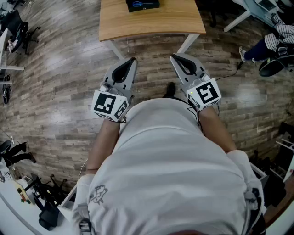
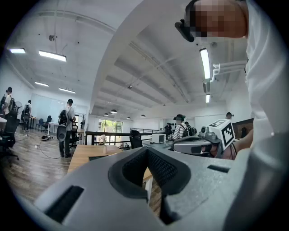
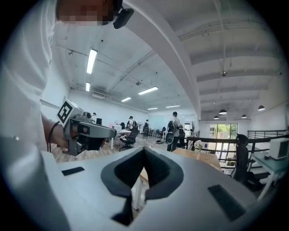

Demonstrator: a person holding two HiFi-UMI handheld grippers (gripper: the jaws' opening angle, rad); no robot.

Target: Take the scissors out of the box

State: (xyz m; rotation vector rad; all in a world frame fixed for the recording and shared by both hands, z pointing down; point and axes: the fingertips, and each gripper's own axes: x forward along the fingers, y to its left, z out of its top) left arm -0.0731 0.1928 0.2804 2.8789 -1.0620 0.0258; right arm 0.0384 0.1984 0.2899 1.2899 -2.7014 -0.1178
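Head view: stood well short of the table (image 1: 151, 23), box (image 1: 130, 8) on it. Held left gripper (image 1: 132, 59) and right gripper (image 1: 174, 57) level, jaws pressed together, empty. Probably needed stepping closer, opening one, then coming down on the blue scissors (image 1: 140, 4) inside the box.

Seen from above: a person in a white shirt (image 1: 174, 170) holds the left gripper (image 1: 132, 59) and the right gripper (image 1: 174, 57) over a plank floor (image 1: 55, 69). Both point towards a wooden table (image 1: 151, 24), each with its jaws meeting at the tips. On the table, well apart from both grippers, a black box (image 1: 156, 6) contains blue-handled scissors (image 1: 140, 4).
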